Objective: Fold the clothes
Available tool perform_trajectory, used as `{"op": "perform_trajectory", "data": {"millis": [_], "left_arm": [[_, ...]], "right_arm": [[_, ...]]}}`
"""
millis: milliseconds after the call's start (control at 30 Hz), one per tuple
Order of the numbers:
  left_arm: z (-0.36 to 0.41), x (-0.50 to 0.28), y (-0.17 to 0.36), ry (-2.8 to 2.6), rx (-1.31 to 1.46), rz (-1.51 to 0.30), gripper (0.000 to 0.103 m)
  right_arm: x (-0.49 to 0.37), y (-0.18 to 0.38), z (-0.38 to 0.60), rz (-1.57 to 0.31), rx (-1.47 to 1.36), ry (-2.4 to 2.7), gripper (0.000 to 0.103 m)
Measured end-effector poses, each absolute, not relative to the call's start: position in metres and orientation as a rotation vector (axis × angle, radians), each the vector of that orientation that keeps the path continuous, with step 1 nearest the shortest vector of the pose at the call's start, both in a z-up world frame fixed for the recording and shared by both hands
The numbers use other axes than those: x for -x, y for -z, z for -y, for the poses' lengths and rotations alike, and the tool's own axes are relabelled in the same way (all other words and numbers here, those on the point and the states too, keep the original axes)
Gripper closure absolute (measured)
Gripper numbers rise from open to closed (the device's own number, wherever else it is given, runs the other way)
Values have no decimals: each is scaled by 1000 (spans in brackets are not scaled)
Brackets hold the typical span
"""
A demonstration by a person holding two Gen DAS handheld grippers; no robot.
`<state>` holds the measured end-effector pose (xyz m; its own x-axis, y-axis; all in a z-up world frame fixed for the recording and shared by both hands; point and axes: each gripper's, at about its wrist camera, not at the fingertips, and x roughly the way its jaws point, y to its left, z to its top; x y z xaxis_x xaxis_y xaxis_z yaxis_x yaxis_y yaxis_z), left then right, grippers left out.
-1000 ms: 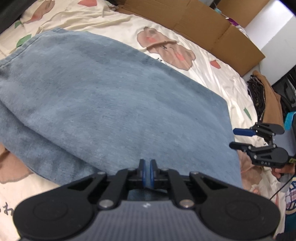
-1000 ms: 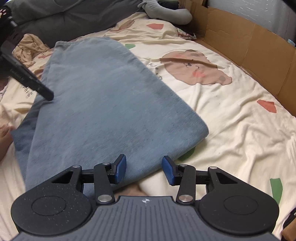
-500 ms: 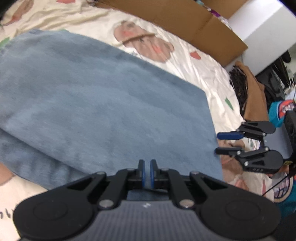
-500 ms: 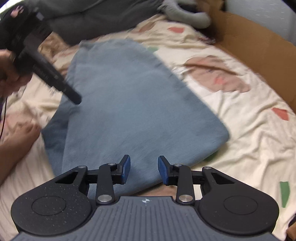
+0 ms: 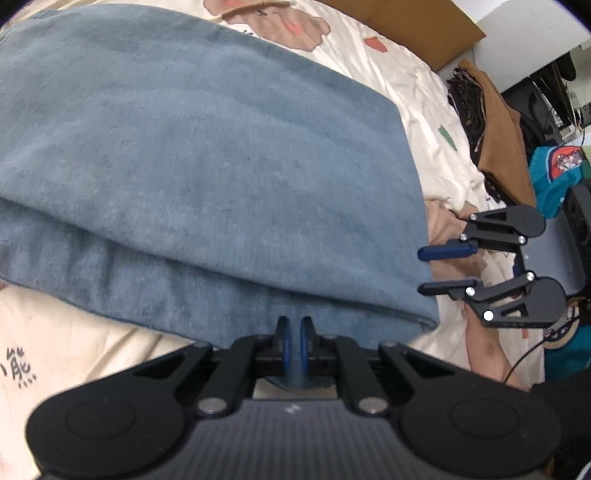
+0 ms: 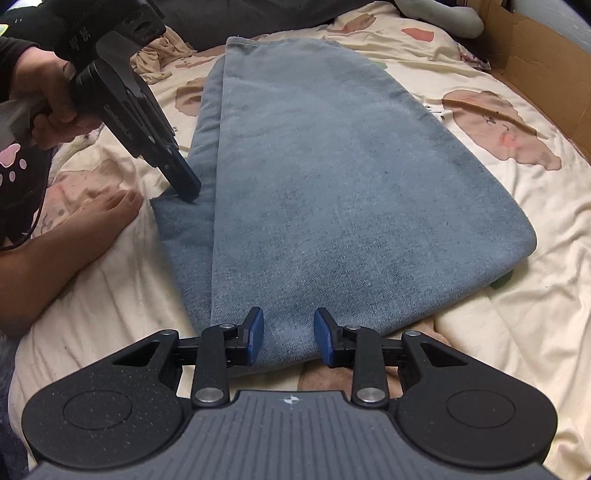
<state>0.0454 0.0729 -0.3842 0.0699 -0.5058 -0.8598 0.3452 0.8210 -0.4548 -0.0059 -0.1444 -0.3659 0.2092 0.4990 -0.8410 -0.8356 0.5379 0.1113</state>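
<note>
A cream quilted bed cover [image 6: 498,325] printed with brown bear figures, pink patches and small green shapes is being used as the work surface. It is being bordered on its far side by a brown cardboard wall [image 6: 546,62], with a grey stuffed shape [image 6: 443,14] lying by that wall. A crumpled beige cloth [image 6: 159,55] is lying near the far left corner in the right wrist view. A brown garment [image 5: 498,147] and a teal printed garment [image 5: 557,173] are being seen past the bed's edge. Black handwritten characters [image 5: 18,371] are showing on the cover; they cannot be read with certainty.

The folded blue denim garment [image 6: 332,177] is lying flat across the middle of the cover, one layer over another. Its near edge is being pinched by the left gripper [image 5: 294,345], whose blue pads are pressed together on the cloth. The right gripper [image 6: 288,334] is being held at another edge with its jaws apart, cloth lying between the pads without being pressed. A bare foot [image 6: 107,210] is resting on the cover beside the denim.
</note>
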Motion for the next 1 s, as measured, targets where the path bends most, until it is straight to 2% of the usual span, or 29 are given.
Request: {"op": "perform_trajectory", "data": {"millis": [233, 633, 800, 1000], "left_arm": [[-77, -42, 380, 691, 203, -1385, 98], [-55, -35, 407, 691, 103, -1448, 100], [-59, -33, 394, 695, 102, -1430, 100], [-69, -34, 385, 630, 124, -1386, 101]], "right_arm": [[5, 359, 148, -992, 377, -983, 67], [11, 369, 144, -1023, 392, -979, 67], [13, 372, 141, -1011, 420, -979, 67], [6, 363, 155, -1021, 309, -959, 67]]}}
